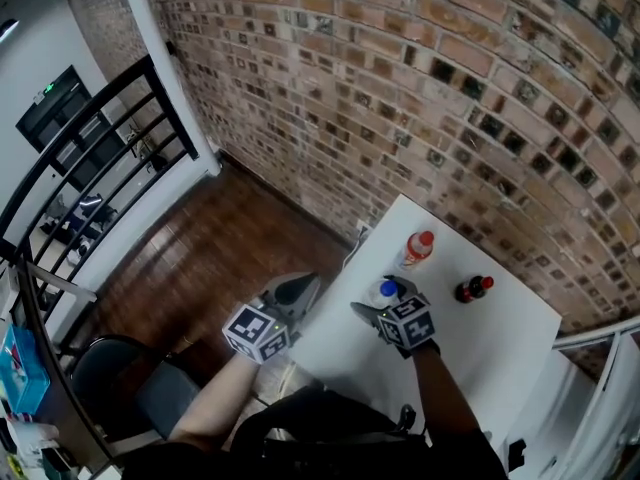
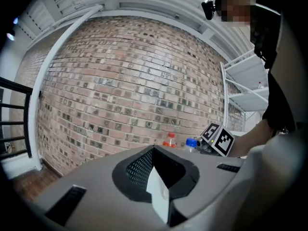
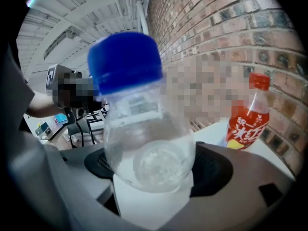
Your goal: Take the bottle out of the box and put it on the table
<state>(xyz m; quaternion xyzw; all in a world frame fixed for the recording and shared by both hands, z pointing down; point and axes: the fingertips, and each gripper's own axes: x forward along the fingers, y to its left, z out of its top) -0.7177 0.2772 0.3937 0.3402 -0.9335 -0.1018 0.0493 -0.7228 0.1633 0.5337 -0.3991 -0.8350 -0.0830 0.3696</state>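
Bottles: three in all, every one upright on the white table point(image 1: 500, 348); one clear with a blue cap, one orange with a red cap, one dark with a red cap
Blue-capped bottle point(image 1: 385, 293): the landmark; it stands near the table's left edge, between the right gripper's jaws
Orange bottle point(image 1: 417, 249): just beyond the blue-capped bottle, toward the brick wall point(image 1: 400, 88); apart from it
Dark bottle point(image 1: 472, 289): to the right of the blue-capped bottle in the head view; well apart from it
Grippers: two, each with one marker cube
Right gripper point(image 1: 372, 313): reaches in from the near side of the blue-capped bottle; jaws spread wide to either side of its body; no squeeze on the bottle shows
Left gripper point(image 1: 295, 290): left of the blue-capped bottle, off the table's edge and over the wood floor point(image 1: 200, 258); jaws drawn together with nothing between them
Chair point(image 1: 110, 368): one, far left of the blue-capped bottle, down on the floor
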